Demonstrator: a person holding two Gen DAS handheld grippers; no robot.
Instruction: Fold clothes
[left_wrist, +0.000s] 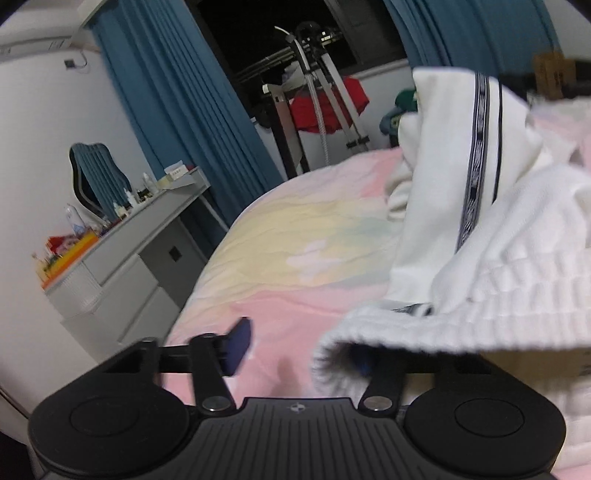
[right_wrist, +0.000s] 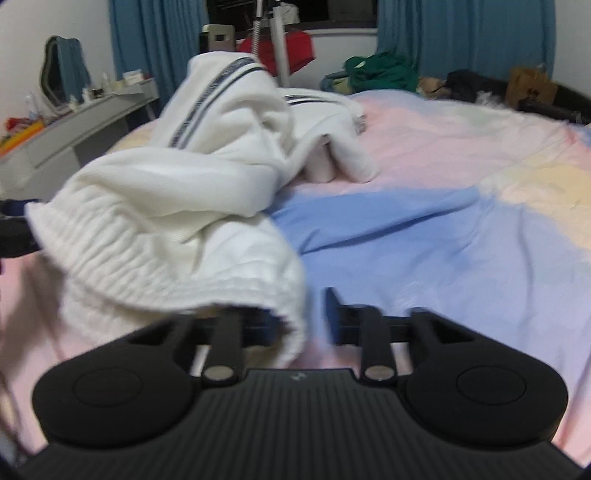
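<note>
We see a white knitted garment with a ribbed elastic waistband and a dark patterned side stripe (right_wrist: 177, 206) bunched on the bed with a pastel pink, blue and yellow quilted cover (right_wrist: 443, 229). It lies toward the bed's left half in the right wrist view, its waistband nearest the cameras and the rest rising in a loose heap behind, with the stripe running up the raised fold.

The left gripper (left_wrist: 299, 354) has its jaws spread wide. Its left finger with a dark blue pad (left_wrist: 240, 345) stands free above the pink cover, while the other finger is hidden under the ribbed waistband edge, which drapes over it. We cannot tell whether that finger is inside the waistband opening or merely beneath the cloth.

The right gripper (right_wrist: 295, 325) also has its jaws parted. Its left finger is covered by the waistband hem; its right finger (right_wrist: 332, 314) is bare, just beside the hem, over the blue patch of the cover.

Beyond the bed we see a grey desk with drawers (left_wrist: 122, 258) crowded with small bottles, a wavy-edged mirror (left_wrist: 94, 173), teal blue curtains (left_wrist: 177, 92), a red cloth (left_wrist: 325, 107) on a metal rack, and a pile of green clothing (right_wrist: 376, 72) at the far edge.
</note>
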